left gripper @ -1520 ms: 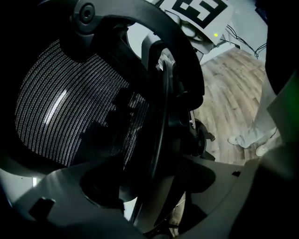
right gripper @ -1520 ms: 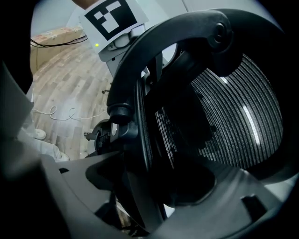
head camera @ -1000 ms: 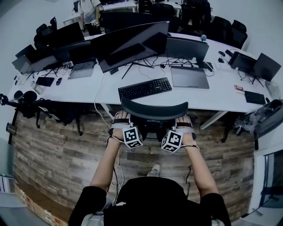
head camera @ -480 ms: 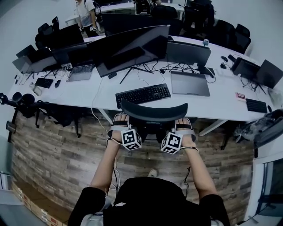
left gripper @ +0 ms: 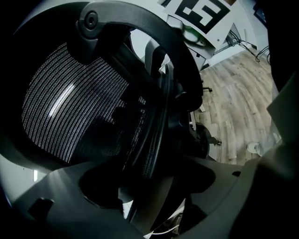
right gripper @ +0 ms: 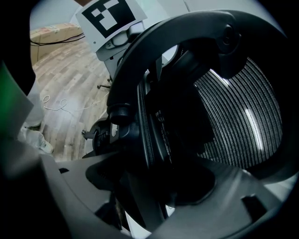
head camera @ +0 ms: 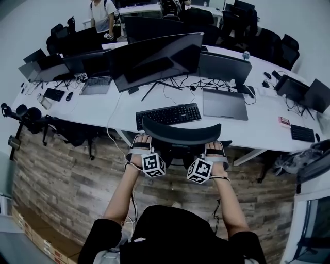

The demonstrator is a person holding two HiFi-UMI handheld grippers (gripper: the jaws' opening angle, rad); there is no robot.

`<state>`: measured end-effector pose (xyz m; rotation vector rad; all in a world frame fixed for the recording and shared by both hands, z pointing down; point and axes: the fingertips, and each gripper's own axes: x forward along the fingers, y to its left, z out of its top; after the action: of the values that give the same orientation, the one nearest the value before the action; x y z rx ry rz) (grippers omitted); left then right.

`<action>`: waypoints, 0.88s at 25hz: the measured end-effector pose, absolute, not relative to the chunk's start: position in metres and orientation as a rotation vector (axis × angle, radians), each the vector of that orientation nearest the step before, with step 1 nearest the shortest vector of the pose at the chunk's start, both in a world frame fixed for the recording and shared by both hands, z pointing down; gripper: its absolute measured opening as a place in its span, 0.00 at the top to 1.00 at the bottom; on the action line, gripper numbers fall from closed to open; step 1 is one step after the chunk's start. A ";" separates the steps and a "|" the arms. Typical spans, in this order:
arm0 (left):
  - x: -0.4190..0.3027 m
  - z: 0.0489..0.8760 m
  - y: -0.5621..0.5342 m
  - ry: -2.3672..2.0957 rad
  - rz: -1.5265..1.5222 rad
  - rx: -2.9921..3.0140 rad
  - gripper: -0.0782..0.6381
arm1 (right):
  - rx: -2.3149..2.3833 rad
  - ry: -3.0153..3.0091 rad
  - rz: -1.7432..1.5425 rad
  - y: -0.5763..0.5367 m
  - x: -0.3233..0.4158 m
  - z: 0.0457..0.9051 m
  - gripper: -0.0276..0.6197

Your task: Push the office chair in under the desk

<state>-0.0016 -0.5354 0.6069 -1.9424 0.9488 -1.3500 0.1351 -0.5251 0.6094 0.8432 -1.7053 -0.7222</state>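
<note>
The black office chair (head camera: 180, 135) stands at the white desk (head camera: 124, 117), and its curved back rim overlaps the desk's front edge in the head view. My left gripper (head camera: 140, 148) is shut on the left end of that rim, my right gripper (head camera: 215, 150) on the right end. In the left gripper view the mesh back (left gripper: 70, 107) fills the picture and its frame edge runs down between the jaws of the left gripper (left gripper: 149, 179). The right gripper view mirrors this, with the mesh (right gripper: 233, 112) above the right gripper (right gripper: 149, 186). The seat is hidden.
On the desk beyond the chair lie a black keyboard (head camera: 167, 114), a wide curved monitor (head camera: 154, 58) and a closed laptop (head camera: 225, 103). Desk legs and cables hang to either side. A person (head camera: 103, 15) stands at the far desks. Wood-pattern floor (head camera: 62, 175) lies behind.
The chair and both grippers have moved forward toward the desk; the back rim now reaches the keyboard's near edge in the head view. Both grips stay the same.
</note>
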 end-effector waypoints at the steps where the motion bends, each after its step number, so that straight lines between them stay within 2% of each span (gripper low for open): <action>1: -0.001 0.607 -0.537 0.949 -1.345 -1.945 0.38 | 0.850 -1.702 -0.726 -0.527 0.135 0.609 0.47; 22: -0.010 0.605 -0.556 0.875 -1.282 -1.973 0.38 | 0.902 -1.650 -0.687 -0.544 0.126 0.610 0.47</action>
<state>-0.0097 -0.5557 0.6051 -1.9734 0.8753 -1.2822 0.1259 -0.5438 0.6104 0.9020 -1.6503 -0.6867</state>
